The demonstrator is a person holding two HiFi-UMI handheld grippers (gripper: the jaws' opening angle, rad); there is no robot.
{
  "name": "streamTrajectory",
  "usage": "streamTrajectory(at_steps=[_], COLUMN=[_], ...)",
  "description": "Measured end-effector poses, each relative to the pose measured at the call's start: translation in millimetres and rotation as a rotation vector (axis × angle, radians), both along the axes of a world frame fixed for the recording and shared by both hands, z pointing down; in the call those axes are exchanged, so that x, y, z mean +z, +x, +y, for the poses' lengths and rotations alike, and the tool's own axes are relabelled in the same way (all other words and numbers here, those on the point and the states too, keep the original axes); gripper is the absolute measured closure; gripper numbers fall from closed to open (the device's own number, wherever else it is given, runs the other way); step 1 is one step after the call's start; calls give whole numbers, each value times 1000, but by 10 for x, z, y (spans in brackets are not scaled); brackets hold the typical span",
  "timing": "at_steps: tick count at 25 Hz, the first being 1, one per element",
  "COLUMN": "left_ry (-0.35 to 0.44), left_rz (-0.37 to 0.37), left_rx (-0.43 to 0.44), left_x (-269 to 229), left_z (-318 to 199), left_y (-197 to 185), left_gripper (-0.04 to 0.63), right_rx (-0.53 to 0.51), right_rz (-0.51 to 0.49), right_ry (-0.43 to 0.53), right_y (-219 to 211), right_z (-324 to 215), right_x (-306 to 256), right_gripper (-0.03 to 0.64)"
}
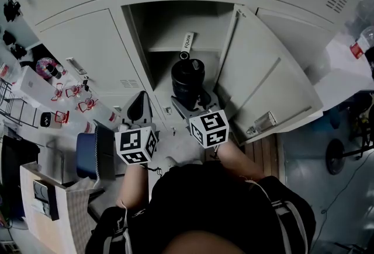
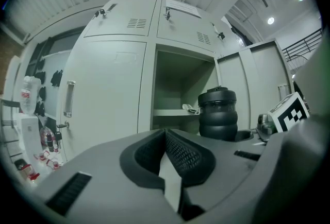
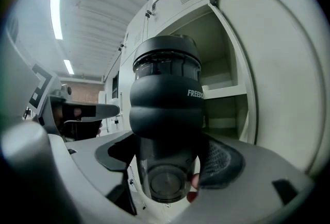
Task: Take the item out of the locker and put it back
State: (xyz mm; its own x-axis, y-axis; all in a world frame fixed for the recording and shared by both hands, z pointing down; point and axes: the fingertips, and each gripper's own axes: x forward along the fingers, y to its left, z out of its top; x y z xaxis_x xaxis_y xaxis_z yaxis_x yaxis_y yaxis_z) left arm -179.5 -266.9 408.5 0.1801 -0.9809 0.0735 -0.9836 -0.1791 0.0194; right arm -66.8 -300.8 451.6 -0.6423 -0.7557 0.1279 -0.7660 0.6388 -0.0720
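A black ribbed bottle (image 1: 187, 79) with a clear base stands upright in front of the open locker (image 1: 175, 25). My right gripper (image 1: 193, 104) is shut on the bottle (image 3: 166, 109), its pads (image 3: 221, 164) clamping the lower part. In the left gripper view the bottle (image 2: 218, 114) shows to the right, beside the locker's opening (image 2: 180, 89). My left gripper (image 1: 139, 108) hangs to the left of the bottle, apart from it. Its pads (image 2: 180, 158) are closed together with nothing between them. A white tag (image 1: 187, 41) lies on the locker's shelf.
The locker door (image 1: 263, 83) stands swung out to the right. Closed locker doors (image 1: 87, 48) surround the opening. A blue bin (image 1: 86, 155) and a cluttered table (image 1: 41, 200) are at the lower left. A wheeled stand (image 1: 345, 148) is at the right.
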Motion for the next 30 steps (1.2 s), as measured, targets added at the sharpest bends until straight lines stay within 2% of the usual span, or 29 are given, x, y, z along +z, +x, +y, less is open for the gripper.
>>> streamTrajectory(at_steps=[10,16,23,30], left_ry=[2,6,10,41], left_rz=[5,10,14,19], left_rx=[15,29,42,33], left_x=[0,-13,-27,-127], left_z=[-18,-70,-143,-224], left_y=[42,74,52,-115], left_gripper=[583,583,583,583], right_rx=[21,21,-46,-56], right_rz=[10,-28,-227,-396], right_ry=[14,44,-9,-99], right_y=[51,34,-117,-259], right_z=[-5,-100,-325,-694], right_x=[-54,-366,-927,-1277], right_gripper=[231,231,231,230])
